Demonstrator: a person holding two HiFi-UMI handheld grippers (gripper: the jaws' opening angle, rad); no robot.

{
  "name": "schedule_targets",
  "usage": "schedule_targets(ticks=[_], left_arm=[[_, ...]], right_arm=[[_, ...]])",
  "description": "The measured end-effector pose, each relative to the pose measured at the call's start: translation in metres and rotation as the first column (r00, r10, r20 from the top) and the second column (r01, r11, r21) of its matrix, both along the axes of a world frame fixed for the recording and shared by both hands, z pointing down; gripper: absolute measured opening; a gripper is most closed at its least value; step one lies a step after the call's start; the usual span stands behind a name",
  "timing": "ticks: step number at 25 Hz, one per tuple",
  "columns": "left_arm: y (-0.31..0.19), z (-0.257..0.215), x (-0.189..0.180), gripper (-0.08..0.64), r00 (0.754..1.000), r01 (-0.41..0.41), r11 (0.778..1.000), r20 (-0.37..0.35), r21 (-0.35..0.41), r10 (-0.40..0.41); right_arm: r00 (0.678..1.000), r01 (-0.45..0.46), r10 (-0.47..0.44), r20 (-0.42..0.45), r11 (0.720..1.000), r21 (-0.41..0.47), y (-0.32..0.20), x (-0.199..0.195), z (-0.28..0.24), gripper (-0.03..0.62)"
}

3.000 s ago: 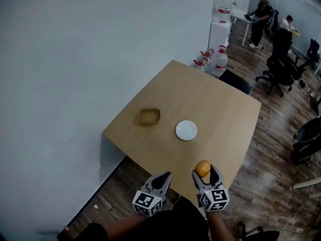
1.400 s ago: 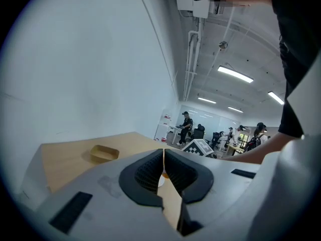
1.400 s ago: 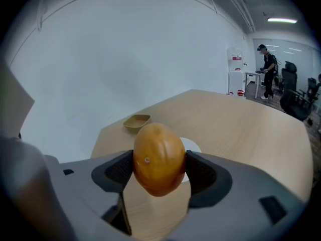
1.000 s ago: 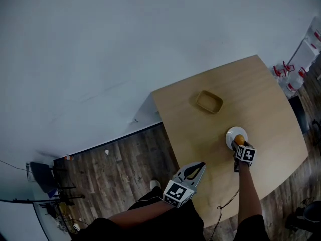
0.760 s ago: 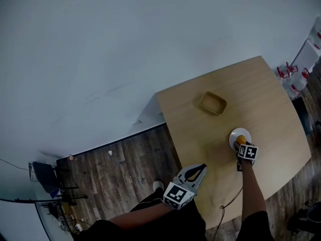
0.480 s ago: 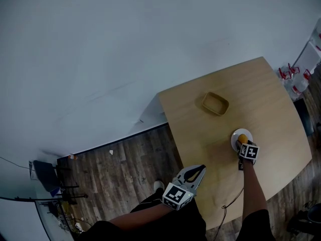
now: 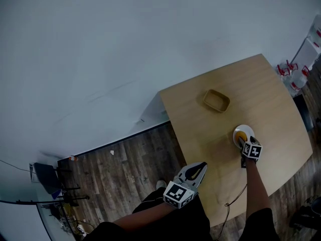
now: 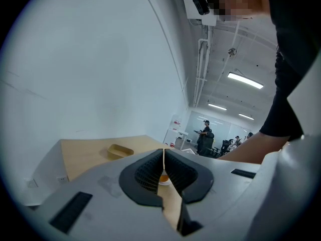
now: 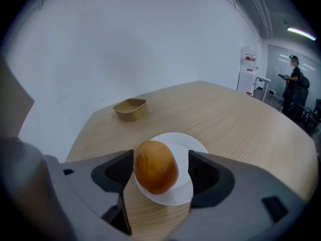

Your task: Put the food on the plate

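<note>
1. Bun (image 9: 155,167) is sitting on the white plate (image 9: 193,145), toward its near edge, on the wooden table (image 7: 200,119).
2. Right gripper (image 9: 161,157) brackets it with jaws apart (1 jaw right at the bun's side, a sliver of plate showing before the other), so it's let go.
3. Left gripper (image 8: 164,157) is clamped closed on nothing, off the table's near edge.
4. Small brown tray (image 7: 216,100) sits well apart from the plate.

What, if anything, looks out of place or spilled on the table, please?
Nothing stands out. The bun rests on the white plate between the parted fingers of the right gripper; the brown tray sits upright, and the table shows no spill.
</note>
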State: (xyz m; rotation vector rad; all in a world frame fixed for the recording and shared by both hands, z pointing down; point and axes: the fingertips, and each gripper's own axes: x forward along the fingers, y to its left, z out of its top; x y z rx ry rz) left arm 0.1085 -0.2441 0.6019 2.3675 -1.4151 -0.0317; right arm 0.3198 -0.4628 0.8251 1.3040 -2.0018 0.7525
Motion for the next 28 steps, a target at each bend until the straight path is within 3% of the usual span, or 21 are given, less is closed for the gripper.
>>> schedule_targets(ticks=[12, 23, 28], left_arm=[[0.01, -0.02, -0.026, 0.015, 0.997, -0.035, 0.999, -0.065, 0.04, 0.037], [0.05, -0.052, -0.069, 0.015, 0.98, -0.162, 0.984, -0.104, 0.074, 0.17], [0.068, -0.061, -0.093, 0.015, 0.968, -0.216, 0.973, -0.114, 0.079, 0.224]], right_arm=[[0.999, -0.033, 0.034, -0.006, 0.994, 0.108, 0.033, -0.012, -0.063, 0.376], [0.991, -0.132, 0.125, 0.049, 0.971, 0.2, 0.133, -0.045, -0.117, 0.376], [0.986, -0.151, 0.129, 0.106, 0.958, 0.245, 0.174, -0.08, -0.155, 0.376]])
